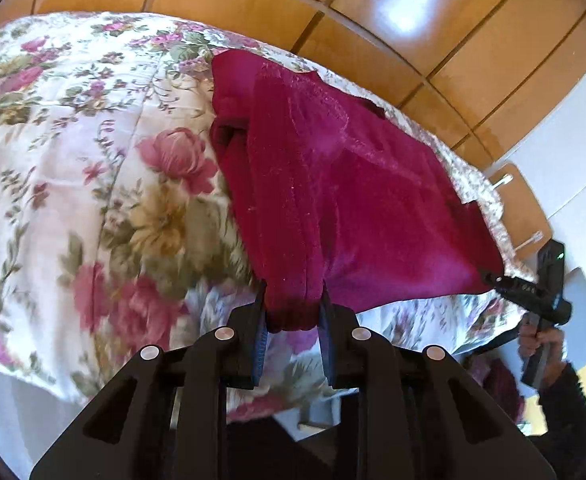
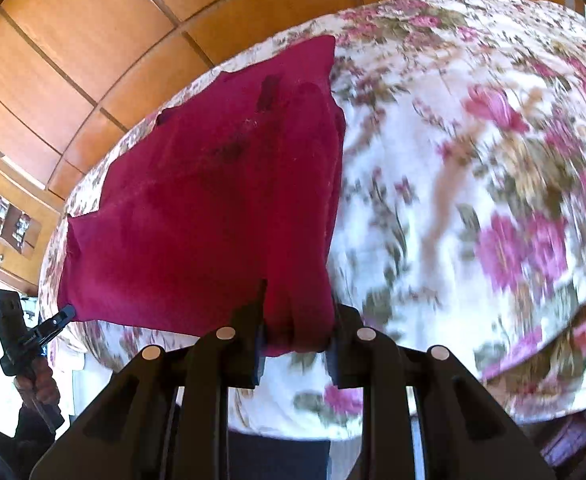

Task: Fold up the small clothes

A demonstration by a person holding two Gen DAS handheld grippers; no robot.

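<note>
Crimson garment (image 1: 333, 184) hangs stretched over the floral bedspread (image 1: 73, 140), our left gripper (image 1: 293, 308) and right gripper (image 2: 297, 320) each clenched on a near corner, so uneven pulling could slip a bunched hem free and skew the fold.

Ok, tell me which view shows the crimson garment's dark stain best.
The right wrist view: the dark stain sits plainly on the crimson garment, facing the camera. In the left wrist view the crimson garment shows no such mark; only shadowed folds along its edge.
</note>
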